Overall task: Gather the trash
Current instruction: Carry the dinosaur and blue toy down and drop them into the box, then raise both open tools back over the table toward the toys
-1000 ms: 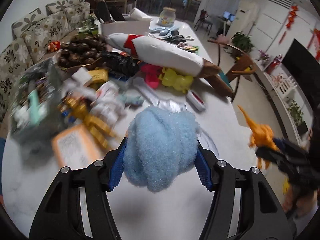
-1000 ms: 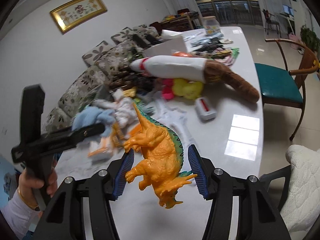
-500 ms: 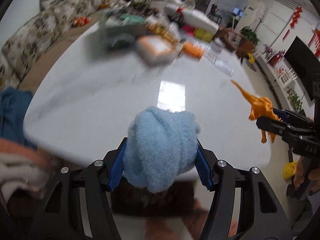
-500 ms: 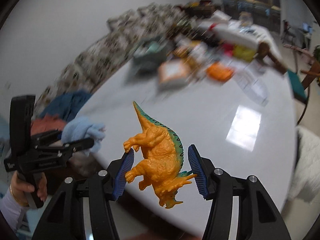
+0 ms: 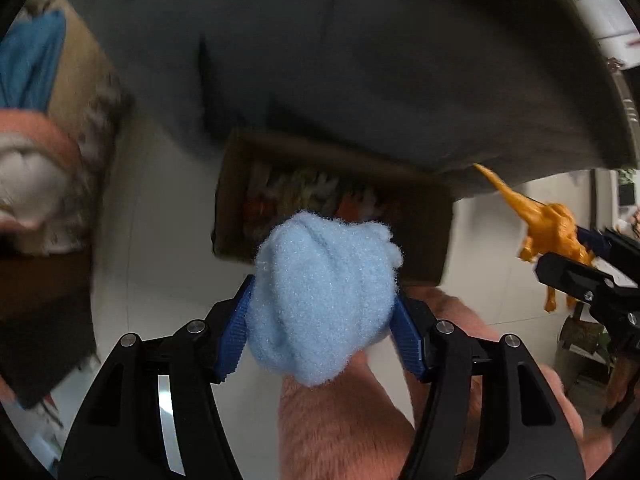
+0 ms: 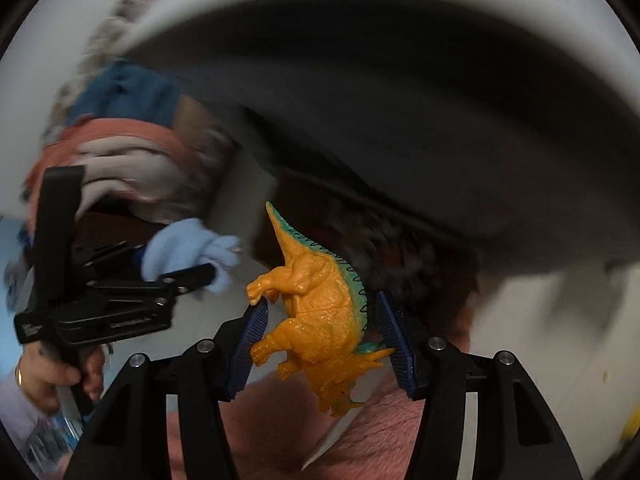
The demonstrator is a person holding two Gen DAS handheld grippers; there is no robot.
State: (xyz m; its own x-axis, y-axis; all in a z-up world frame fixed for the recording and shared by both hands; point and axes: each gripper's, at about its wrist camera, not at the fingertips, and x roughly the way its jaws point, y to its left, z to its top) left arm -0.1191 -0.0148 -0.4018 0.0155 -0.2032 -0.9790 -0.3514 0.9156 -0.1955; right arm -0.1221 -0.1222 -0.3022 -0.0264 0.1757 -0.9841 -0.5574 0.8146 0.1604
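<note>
Left wrist view: the left gripper (image 5: 322, 334) points steeply down, its blue pads pinching a light blue fluffy bundle (image 5: 324, 300) from both sides. Directly beyond the bundle lies an open brown cardboard box (image 5: 424, 224) on a pale floor (image 5: 160, 216); its contents are blurred and appear to be a mix of coloured items. The dark underside of a table (image 5: 360, 60) fills the upper field. At the right edge the right gripper (image 5: 576, 256) carries an orange toy dinosaur (image 5: 548, 228), tail up, just beside the box's right side.

Right wrist view: the right gripper (image 6: 320, 344) points down with the orange toy dinosaur (image 6: 320, 312) clamped between its blue pads, head lowermost and green-ridged back toward the right pad. The brown box (image 6: 400, 256), much smeared, lies behind and below the toy. To the left, the left gripper (image 6: 200, 272), held by a hand (image 6: 48, 376), grips the light blue fluffy bundle (image 6: 188, 248). Pink furry fabric (image 6: 280, 420) occupies the lower foreground. Blue, pink and white cloths (image 6: 120, 136) are heaped at upper left.
</note>
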